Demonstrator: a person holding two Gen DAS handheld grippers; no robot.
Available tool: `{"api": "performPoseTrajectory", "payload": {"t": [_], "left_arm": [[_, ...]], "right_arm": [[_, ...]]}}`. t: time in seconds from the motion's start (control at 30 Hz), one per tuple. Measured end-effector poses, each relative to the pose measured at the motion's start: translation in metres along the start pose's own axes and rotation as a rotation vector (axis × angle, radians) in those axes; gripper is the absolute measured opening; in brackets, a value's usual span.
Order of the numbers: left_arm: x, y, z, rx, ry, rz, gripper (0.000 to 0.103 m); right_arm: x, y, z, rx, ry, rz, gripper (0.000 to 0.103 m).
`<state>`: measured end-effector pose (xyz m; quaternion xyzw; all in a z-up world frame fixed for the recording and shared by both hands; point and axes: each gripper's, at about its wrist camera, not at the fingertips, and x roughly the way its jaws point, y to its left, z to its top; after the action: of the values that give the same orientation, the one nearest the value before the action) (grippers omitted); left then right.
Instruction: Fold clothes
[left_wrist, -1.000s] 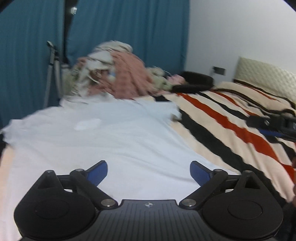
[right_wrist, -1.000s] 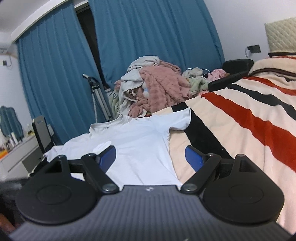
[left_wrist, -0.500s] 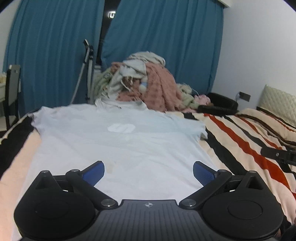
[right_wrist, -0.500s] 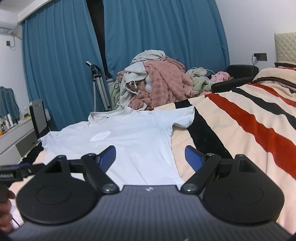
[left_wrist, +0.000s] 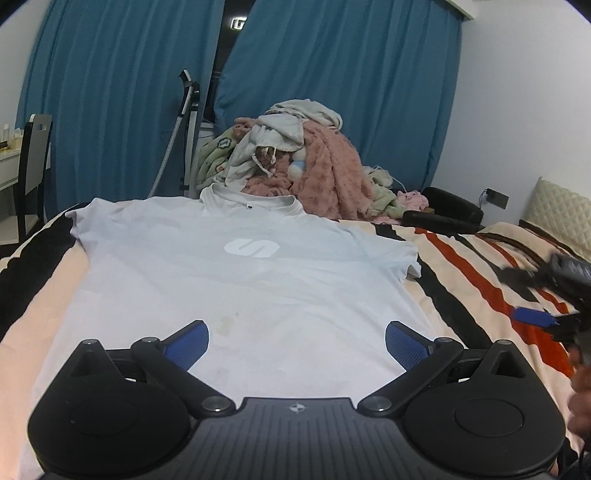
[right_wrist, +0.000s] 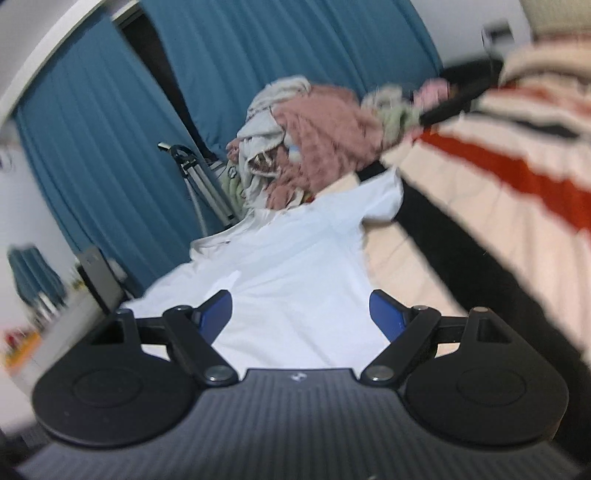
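Note:
A pale blue T-shirt (left_wrist: 240, 280) with a white logo lies flat, front up, on the striped bedspread (left_wrist: 476, 266), collar away from me. It also shows in the blurred right wrist view (right_wrist: 295, 266). My left gripper (left_wrist: 297, 341) is open and empty, hovering over the shirt's lower hem area. My right gripper (right_wrist: 301, 314) is open and empty above the shirt's right side. It also appears at the right edge of the left wrist view (left_wrist: 546, 310), over the bedspread.
A heap of unfolded clothes with a pink fluffy blanket (left_wrist: 325, 173) sits beyond the collar. A floor-standing pole appliance (left_wrist: 188, 125) and blue curtains (left_wrist: 110, 103) stand behind. A chair (left_wrist: 33, 166) is at the left. A black cushion (left_wrist: 450, 210) lies at the right.
The left gripper has risen and pulled back, so the whole shirt shows. The right gripper has tilted and moved, blurring its view. Both stay open.

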<state>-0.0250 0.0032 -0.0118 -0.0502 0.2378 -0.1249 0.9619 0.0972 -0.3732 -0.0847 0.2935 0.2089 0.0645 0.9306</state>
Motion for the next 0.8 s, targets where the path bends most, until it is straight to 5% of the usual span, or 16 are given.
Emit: {"api": "performPoseTrajectory", "payload": {"t": [0.27,0.5,0.8], "left_arm": [[0.02,0.007,-0.009,-0.038,0.043,0.031,0.103],[0.043,0.0,-0.016,-0.019,0.042,0.042,0.103],[0.084,-0.009,-0.022,0.01,0.062,0.034,0.103]], "right_arm": [[0.104,-0.03,0.023,0.281,0.017,0.041,0.078],[0.19,-0.11,0.025,0.512,-0.041,0.027,0.071],[0.282,-0.157,0.037,0.383,-0.125,0.094,0.071]]}}
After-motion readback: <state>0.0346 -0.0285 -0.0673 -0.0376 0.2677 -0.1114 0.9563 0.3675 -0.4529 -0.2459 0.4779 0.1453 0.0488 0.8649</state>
